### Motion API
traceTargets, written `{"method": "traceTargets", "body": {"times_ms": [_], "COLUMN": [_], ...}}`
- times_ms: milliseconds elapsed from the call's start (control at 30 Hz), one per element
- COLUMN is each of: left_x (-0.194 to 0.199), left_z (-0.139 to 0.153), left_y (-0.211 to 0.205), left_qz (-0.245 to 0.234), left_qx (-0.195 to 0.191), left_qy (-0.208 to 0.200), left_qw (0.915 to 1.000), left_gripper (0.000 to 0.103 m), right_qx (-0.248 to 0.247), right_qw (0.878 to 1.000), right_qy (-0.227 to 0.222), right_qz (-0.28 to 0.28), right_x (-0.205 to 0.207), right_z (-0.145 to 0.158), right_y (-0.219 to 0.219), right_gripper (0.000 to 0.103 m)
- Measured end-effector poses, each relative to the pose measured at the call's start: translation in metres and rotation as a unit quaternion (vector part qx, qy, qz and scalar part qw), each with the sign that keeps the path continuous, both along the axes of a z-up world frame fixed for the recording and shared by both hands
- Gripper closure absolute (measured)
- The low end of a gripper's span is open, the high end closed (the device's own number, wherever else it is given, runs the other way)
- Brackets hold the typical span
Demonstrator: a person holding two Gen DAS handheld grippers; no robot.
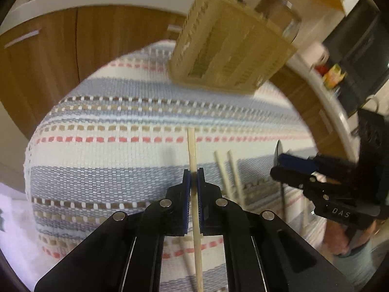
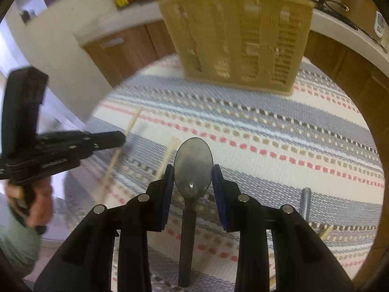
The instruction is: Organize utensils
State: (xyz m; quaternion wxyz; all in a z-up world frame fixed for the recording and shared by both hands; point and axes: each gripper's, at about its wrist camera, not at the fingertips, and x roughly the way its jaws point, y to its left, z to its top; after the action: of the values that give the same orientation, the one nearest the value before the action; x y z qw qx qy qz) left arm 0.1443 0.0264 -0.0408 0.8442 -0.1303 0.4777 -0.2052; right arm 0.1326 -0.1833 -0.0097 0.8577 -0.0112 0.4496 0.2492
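My left gripper point(image 1: 193, 177) is shut on a pale wooden chopstick point(image 1: 192, 150) and holds it above the striped cloth point(image 1: 109, 112). My right gripper point(image 2: 193, 172) is shut on the bowl of a metal spoon point(image 2: 193, 163), handle pointing back toward the camera. A beige slotted utensil basket point(image 1: 226, 46) stands at the far end of the cloth, and it also shows in the right wrist view point(image 2: 240, 39). The right gripper with the spoon shows at the right of the left wrist view point(image 1: 291, 168). The left gripper shows at the left of the right wrist view point(image 2: 116, 138).
Two loose chopsticks point(image 1: 231, 175) lie on the cloth beside my left gripper. More chopsticks point(image 2: 167, 155) and a grey metal handle point(image 2: 305, 204) lie on the cloth in the right wrist view. Wooden cabinets point(image 1: 48, 60) and a white counter point(image 2: 352, 34) surround the table.
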Motion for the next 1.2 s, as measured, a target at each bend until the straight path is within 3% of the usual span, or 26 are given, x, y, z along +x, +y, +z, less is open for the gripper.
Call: {"method": "traceTargets", "body": {"times_ms": [200,267,367,500,733,967,1200], "left_x": [-0.023,-0.031,-0.035,-0.033,-0.005,0.038,0.083], "left_z": [0.036,0.057,0.08,0.11,0.162,0.197,0.211], "left_y": [0.005,0.008,0.009,0.007,-0.01,-0.03,-0.038], "left_qz": [0.019,0.028,0.035,0.051,0.07,0.084,0.094], "left_qx": [-0.032,-0.049,-0.073,-0.073,-0.069,-0.065,-0.057], "left_qy": [-0.094,-0.143,-0.185,-0.239,-0.334,-0.39,-0.426], "left_qw": [0.9948,0.9882,0.9795,0.9669,0.9374,0.9145,0.8982], "left_gripper": [0.1,0.1,0.1,0.1,0.1,0.1,0.1], "right_qx": [0.068,0.094,0.119,0.15,0.175,0.15,0.034], "right_qw": [0.996,0.992,0.986,0.975,0.957,0.929,0.896], "right_qy": [-0.053,-0.083,-0.119,-0.161,-0.229,-0.316,-0.41], "right_qz": [0.013,0.018,0.016,0.003,-0.043,-0.118,-0.165], "right_x": [-0.012,-0.017,-0.024,-0.018,0.005,0.035,0.066], "right_z": [0.03,0.044,0.064,0.095,0.148,0.191,0.192], "right_y": [-0.015,-0.023,-0.029,-0.043,-0.066,-0.087,-0.061], "right_gripper": [0.074,0.074,0.074,0.074,0.074,0.074,0.074]}}
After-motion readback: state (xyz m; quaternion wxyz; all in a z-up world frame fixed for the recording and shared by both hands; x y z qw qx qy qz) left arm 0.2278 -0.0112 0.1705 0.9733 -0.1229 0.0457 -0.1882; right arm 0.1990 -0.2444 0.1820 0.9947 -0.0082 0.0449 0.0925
